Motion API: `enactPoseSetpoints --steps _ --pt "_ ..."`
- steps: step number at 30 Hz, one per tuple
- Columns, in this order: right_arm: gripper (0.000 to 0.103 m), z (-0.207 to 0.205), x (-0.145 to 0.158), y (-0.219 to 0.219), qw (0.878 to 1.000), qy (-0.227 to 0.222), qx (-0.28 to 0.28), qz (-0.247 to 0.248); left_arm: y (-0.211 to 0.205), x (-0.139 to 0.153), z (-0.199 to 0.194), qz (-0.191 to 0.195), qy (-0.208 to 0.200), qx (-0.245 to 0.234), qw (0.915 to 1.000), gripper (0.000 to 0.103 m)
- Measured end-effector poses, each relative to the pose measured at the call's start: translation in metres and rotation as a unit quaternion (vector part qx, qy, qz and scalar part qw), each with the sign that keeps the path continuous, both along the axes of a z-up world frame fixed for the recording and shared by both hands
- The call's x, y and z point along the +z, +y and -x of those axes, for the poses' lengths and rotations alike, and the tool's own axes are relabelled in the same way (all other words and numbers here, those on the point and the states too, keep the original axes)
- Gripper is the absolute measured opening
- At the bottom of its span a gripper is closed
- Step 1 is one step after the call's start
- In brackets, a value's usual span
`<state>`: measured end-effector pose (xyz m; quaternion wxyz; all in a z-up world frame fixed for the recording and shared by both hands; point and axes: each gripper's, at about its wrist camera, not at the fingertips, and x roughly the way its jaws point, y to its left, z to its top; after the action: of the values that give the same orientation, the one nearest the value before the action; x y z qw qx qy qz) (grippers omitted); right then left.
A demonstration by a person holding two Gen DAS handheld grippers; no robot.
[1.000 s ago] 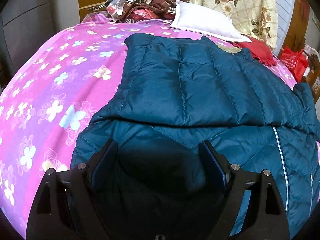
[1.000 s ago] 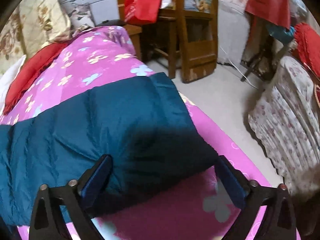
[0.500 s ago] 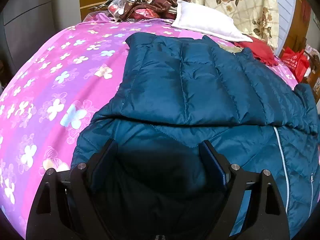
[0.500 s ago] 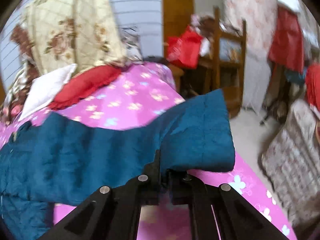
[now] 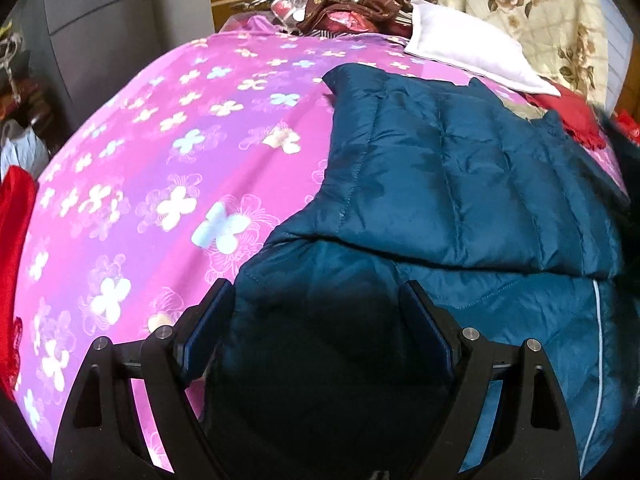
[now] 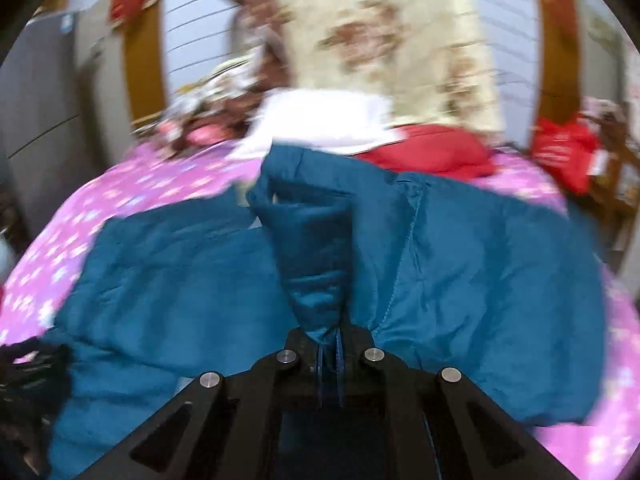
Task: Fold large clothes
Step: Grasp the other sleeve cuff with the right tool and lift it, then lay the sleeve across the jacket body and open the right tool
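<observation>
Fingers of the left gripper stand wide apart at the bottom of the left wrist frame, released, hovering over the near edge of the teal jacket with dark padded fabric between them; whether they touch it cannot be told. In the right wrist frame, the right gripper is clenched at bottom centre, its black jaws pinched together on a bunched fold of the jacket that rises in a puckered ridge above the rest. That garment is quilted and slightly glossy, stitched in long puffy channels, one panel folded over the lower layer, with a pale zipper line running down the lower right of the left view. It lies on the right half of the bedspread, a smooth pink-and-purple cloth printed with white and blue flowers. Beyond the jacket, toward the upper right, sit a flat white pillow and a red fringed cloth. Farthest back hangs a cream rose-patterned quilt, beside a heap of brown patterned fabrics at top centre.
</observation>
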<state>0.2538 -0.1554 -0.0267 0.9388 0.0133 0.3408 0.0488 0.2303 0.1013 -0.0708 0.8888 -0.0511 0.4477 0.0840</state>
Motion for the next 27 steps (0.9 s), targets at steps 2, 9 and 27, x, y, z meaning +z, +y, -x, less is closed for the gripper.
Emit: enactPoseSetpoints --steps 2,9,27 --pt "0.004 -0.008 -0.014 0.045 0.999 0.012 0.05 -0.001 0.002 -0.003 -0.001 0.009 0.005 0.002 0.9999 0.085" --pt "0.024 -0.011 -0.034 0.104 0.992 0.043 0.121 0.007 0.006 -0.004 -0.002 0.032 0.007 0.001 0.9995 0.085" --pt "0.103 0.101 -0.067 -0.061 0.992 0.101 -0.051 0.056 -0.038 0.067 0.019 0.142 -0.114 -0.094 0.9788 0.085"
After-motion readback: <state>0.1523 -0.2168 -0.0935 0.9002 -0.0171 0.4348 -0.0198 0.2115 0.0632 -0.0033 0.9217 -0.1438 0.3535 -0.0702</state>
